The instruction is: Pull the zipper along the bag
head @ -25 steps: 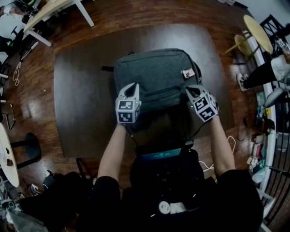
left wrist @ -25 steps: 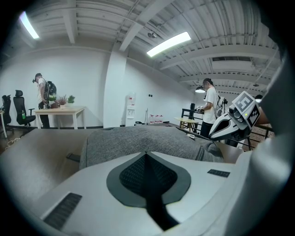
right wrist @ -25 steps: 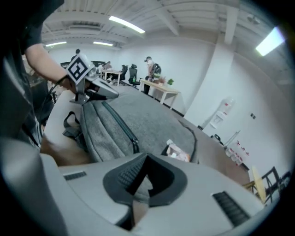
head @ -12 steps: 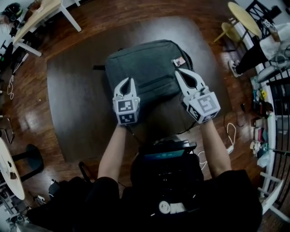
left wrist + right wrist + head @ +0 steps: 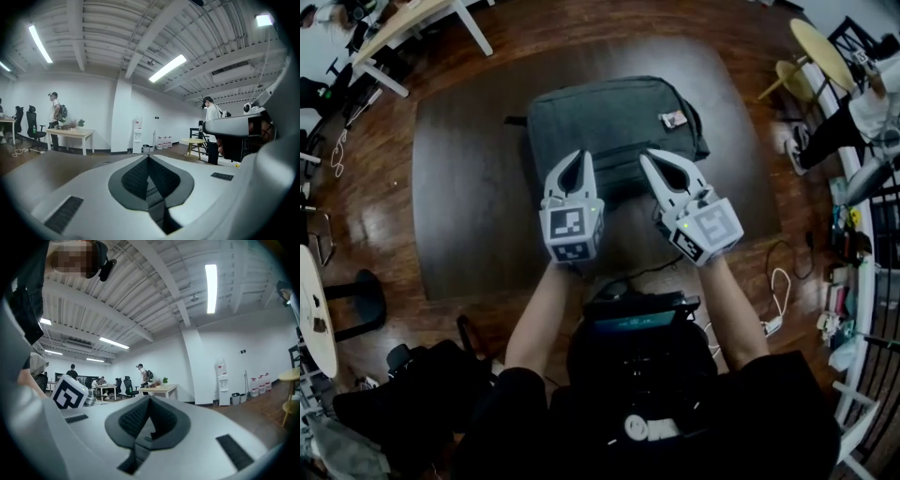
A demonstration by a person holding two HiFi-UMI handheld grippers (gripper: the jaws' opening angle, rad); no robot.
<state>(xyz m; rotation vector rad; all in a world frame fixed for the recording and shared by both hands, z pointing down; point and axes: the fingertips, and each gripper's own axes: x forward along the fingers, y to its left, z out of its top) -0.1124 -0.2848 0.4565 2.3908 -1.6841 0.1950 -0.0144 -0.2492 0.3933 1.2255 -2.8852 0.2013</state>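
Note:
A grey backpack (image 5: 609,127) lies flat on the dark table (image 5: 469,187), with a small tag (image 5: 673,119) near its far right corner. Both grippers hang in the air over the bag's near edge and touch nothing. My left gripper (image 5: 578,155) is shut and empty. Close beside it, my right gripper (image 5: 649,157) is also shut and empty. The left gripper view looks level across the room, its jaws (image 5: 149,157) closed tip to tip. The right gripper view shows the same, its jaws (image 5: 150,399) closed on nothing. The bag is in neither gripper view.
A white table (image 5: 403,23) stands at the far left, a round yellow table (image 5: 825,56) at the far right with a seated person (image 5: 872,112) beside it. Cables (image 5: 778,291) lie on the wooden floor at right. A black stool (image 5: 356,309) stands at left.
Both grippers have lifted off the bag and drawn closer together. The right one has swung up from the bag's right side and now points level. The bag lies as before.

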